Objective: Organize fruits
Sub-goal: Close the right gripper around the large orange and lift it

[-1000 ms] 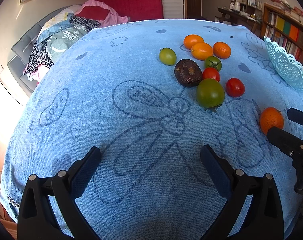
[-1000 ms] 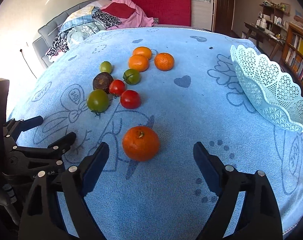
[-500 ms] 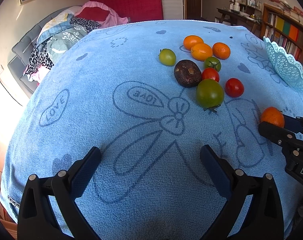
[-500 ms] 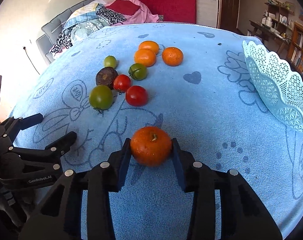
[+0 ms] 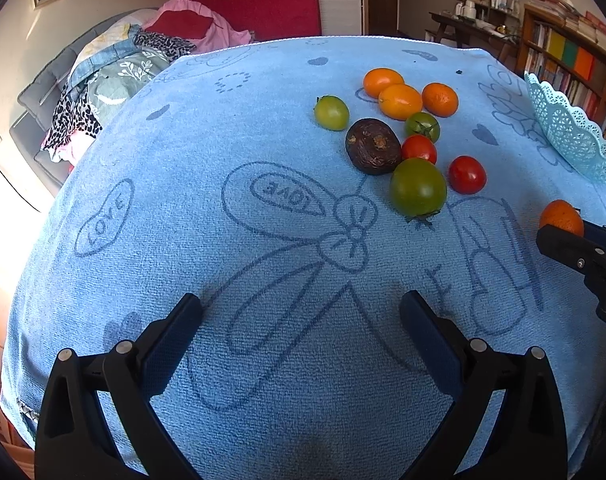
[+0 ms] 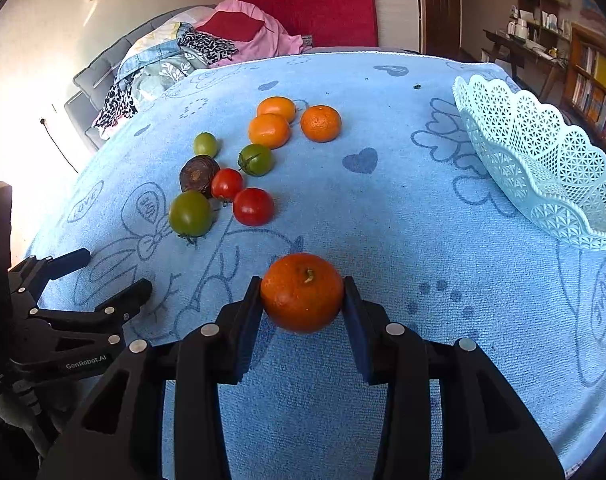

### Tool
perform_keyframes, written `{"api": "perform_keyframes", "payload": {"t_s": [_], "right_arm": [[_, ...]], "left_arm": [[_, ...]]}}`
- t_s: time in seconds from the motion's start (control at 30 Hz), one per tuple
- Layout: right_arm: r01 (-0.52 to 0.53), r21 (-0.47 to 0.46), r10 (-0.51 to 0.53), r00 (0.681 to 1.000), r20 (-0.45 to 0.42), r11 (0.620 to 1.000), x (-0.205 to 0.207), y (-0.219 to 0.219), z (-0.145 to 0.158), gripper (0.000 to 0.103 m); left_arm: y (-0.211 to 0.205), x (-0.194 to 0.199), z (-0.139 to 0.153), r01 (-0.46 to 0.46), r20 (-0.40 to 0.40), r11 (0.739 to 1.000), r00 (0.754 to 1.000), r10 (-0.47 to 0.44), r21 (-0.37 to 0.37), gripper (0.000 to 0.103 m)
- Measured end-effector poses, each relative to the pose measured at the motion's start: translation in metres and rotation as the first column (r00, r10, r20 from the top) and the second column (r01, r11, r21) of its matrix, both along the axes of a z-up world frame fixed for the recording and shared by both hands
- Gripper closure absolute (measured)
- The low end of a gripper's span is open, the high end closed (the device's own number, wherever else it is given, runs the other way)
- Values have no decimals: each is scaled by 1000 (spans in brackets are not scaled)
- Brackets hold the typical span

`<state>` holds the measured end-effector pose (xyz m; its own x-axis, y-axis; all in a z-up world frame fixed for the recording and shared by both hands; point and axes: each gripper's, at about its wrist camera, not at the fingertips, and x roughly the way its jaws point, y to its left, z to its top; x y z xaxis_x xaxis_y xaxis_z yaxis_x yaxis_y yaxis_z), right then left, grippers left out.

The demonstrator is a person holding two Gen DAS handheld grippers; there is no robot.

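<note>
Right wrist view: the right tool (image 6: 303,300) clamps the tangerine (image 6: 302,291) between both pads, over the blue towel (image 6: 383,220) on the bench. At 10 o'clock the left tool (image 5: 301,318) gapes empty; at 2 o'clock sits the lace basket (image 6: 543,168).

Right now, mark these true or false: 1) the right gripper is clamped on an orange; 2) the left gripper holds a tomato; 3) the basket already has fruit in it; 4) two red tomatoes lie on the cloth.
1) True: the right gripper pinches the orange from both sides.
2) False: the left gripper is open over bare blue cloth.
3) False: the visible part of the basket holds no fruit.
4) True: one red tomato, another red tomato.
</note>
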<state>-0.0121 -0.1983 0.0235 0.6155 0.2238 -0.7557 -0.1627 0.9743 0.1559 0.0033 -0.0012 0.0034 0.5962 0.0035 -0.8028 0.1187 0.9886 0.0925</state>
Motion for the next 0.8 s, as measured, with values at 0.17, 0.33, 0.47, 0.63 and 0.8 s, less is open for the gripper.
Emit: {"api": "perform_keyframes", "payload": {"t_s": [0.17,0.33,0.47,0.63,0.8], "right_arm": [[22,14,-22,1000,21,1000,-2,-8,9,62],[42,28,-43,999,33,999,-3,-16,15,62],[63,39,-65,997,47,997,-5,-22,21,62],[82,47,-85,994,65,996,-7,-30,28,62],[101,60,-105,992,69,993,-5,-39,32,62]], "left_arm": [[-3,5,5,5,-4,1000,1000,-5,6,5],[-9,9,19,14,27,1000,1000,-14,-2,5],[-14,14,28,11,50,1000,999,-11,-3,5],[-15,25,27,9,32,1000,999,-9,-22,5],[-24,32,23,19,25,999,1000,-18,-32,5]]}}
